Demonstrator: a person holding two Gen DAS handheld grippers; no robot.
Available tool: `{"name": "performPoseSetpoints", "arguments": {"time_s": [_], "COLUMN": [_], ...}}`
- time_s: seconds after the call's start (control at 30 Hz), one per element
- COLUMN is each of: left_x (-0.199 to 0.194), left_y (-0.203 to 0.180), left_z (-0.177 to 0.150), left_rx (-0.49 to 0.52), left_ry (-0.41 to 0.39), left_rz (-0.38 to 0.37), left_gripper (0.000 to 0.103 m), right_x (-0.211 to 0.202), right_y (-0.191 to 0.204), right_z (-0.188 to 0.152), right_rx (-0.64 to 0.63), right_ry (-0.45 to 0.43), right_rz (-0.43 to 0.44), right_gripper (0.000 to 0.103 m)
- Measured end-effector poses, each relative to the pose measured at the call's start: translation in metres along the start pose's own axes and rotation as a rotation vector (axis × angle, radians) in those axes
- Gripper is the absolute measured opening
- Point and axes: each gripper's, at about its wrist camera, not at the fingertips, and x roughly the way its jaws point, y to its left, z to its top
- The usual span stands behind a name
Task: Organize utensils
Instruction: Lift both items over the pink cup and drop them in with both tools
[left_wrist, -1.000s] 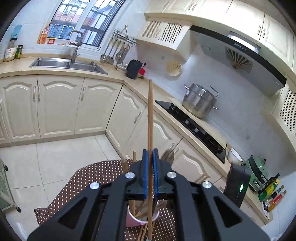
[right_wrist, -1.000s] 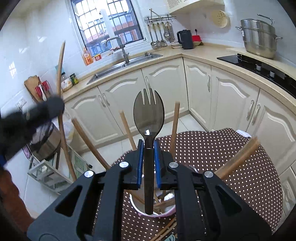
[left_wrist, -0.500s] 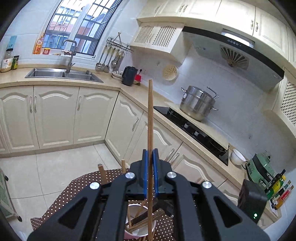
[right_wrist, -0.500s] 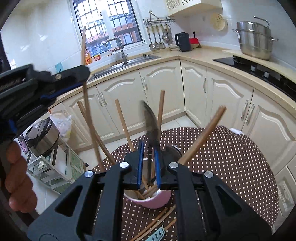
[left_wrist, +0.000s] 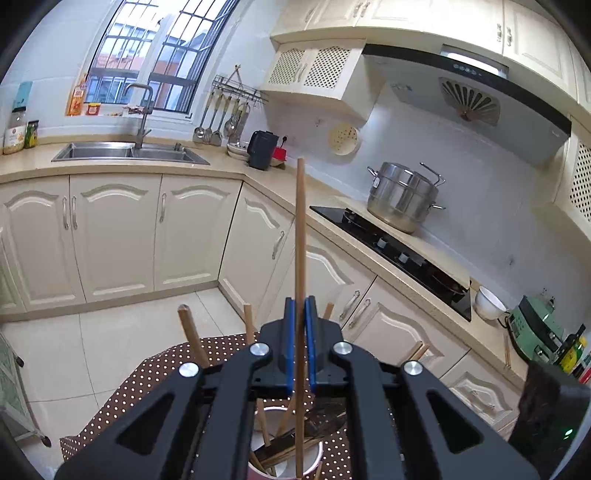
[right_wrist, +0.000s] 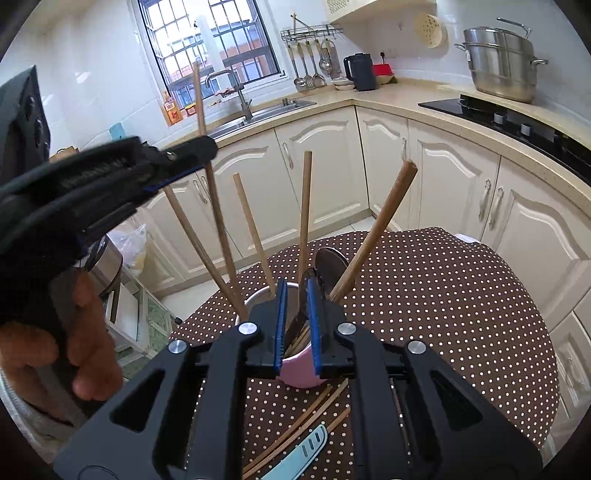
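A pink cup (right_wrist: 299, 373) stands on the brown dotted tablecloth (right_wrist: 443, 295) with several wooden chopsticks (right_wrist: 251, 229) and a thick wooden handle (right_wrist: 380, 221) leaning in it. My right gripper (right_wrist: 297, 284) hangs just over the cup's near rim, shut on a dark spork (right_wrist: 330, 258) that tilts forward with its lower end inside the cup. My left gripper (left_wrist: 300, 301) is shut on a long wooden chopstick (left_wrist: 300, 229) that stands upright, its lower end down in the cup (left_wrist: 273, 421). In the right wrist view the left gripper (right_wrist: 207, 147) reaches in from the left with that chopstick (right_wrist: 201, 107).
Loose chopsticks (right_wrist: 295, 424) and a light blue utensil (right_wrist: 299, 454) lie on the cloth in front of the cup. A person's hand (right_wrist: 85, 332) holds the left gripper. Kitchen cabinets (left_wrist: 110, 236), a sink (left_wrist: 129, 151) and a stove with a steel pot (left_wrist: 402, 199) surround the table.
Both grippers have sunk closer to the cup. The spork has tipped from upright, head towards the camera, to leaning forward into the cup. The left gripper's chopstick has gone down into the cup.
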Motion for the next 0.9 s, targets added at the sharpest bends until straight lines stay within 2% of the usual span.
{"name": "performPoseSetpoints", "arguments": {"time_s": [0.1,0.4,0.67,0.9], "left_x": [0.0,-0.003,-0.001,0.0], "left_y": [-0.008,-0.011,-0.007,-0.008], "left_z": [-0.005,-0.018,-0.011,-0.029], "left_rx": [0.055,0.117,0.089,0.111], "left_ry": [-0.012,-0.023,-0.025,0.03], "left_rz": [0.0,0.021,0.004,0.009], "left_gripper": [0.005,0.006,0.005,0.005], "right_x": [-0.001,-0.005,-0.008,-0.009], "right_y": [-0.002,-0.005,-0.007,-0.011], "right_z": [-0.001,-0.006,-0.007,-0.015], "right_rx": [0.009,0.021,0.042,0.067], "right_ry": [0.002,0.0,-0.001,0.011], "right_rz": [-0.001,-0.028,-0.035,-0.049], "right_gripper": [0.012,0.012,0.012,0.012]}}
